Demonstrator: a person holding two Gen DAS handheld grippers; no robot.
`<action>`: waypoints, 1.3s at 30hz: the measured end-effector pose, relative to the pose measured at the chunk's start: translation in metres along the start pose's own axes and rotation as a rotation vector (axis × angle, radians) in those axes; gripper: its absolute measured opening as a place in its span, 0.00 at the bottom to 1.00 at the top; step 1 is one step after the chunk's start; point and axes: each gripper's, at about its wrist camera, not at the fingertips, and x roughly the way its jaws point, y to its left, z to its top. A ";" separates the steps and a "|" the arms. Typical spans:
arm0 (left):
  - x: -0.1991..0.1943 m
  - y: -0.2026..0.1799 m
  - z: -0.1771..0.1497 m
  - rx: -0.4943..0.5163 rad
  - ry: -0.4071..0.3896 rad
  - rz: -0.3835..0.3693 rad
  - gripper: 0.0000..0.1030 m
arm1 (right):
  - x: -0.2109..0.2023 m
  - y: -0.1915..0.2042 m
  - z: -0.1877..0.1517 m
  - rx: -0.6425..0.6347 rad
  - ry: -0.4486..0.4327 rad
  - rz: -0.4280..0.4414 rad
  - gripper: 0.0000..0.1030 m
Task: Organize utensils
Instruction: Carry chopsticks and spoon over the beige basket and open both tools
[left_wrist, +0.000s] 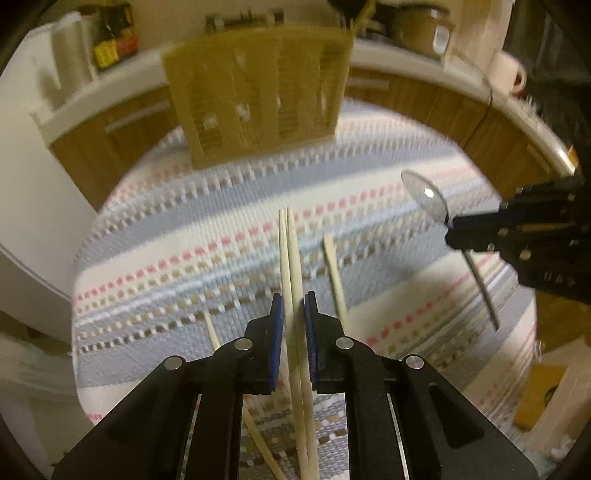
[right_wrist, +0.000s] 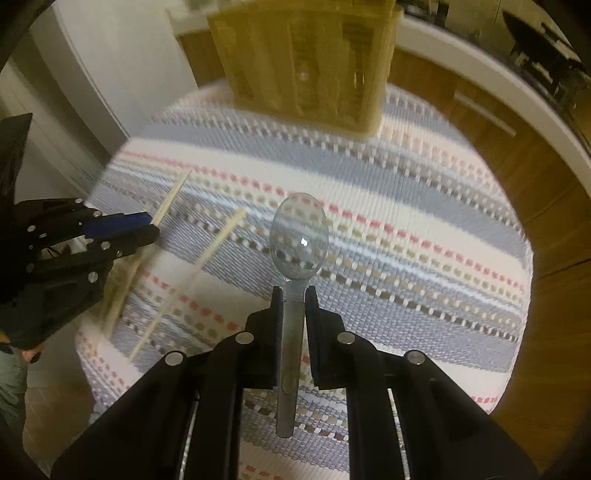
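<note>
My left gripper (left_wrist: 294, 304) is shut on a pair of pale wooden chopsticks (left_wrist: 289, 251) and holds them above the striped cloth (left_wrist: 184, 229). My right gripper (right_wrist: 293, 297) is shut on a clear plastic spoon (right_wrist: 298, 240), bowl pointing forward, held above the cloth. A wooden utensil organizer (left_wrist: 258, 96) with several slots stands at the cloth's far edge; it also shows in the right wrist view (right_wrist: 306, 62). The right gripper (left_wrist: 517, 236) with the spoon (left_wrist: 424, 195) is to the right of the left one. Loose chopsticks (left_wrist: 334, 273) lie on the cloth.
The round table under the cloth (right_wrist: 406, 229) ends close on all sides. Wooden cabinets (left_wrist: 122, 125) and a white counter with jars (left_wrist: 421, 26) stand behind. Another loose chopstick (right_wrist: 192, 277) lies left of the spoon. The left gripper (right_wrist: 122, 232) is at the left.
</note>
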 end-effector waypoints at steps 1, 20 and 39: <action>-0.009 0.000 0.002 -0.006 -0.032 -0.006 0.09 | -0.009 0.000 -0.001 -0.001 -0.028 0.014 0.10; -0.150 0.002 0.099 -0.080 -0.657 -0.049 0.09 | -0.138 -0.018 0.093 0.025 -0.628 0.112 0.10; -0.094 0.039 0.169 -0.154 -0.917 -0.022 0.09 | -0.118 -0.062 0.169 0.109 -0.994 -0.099 0.10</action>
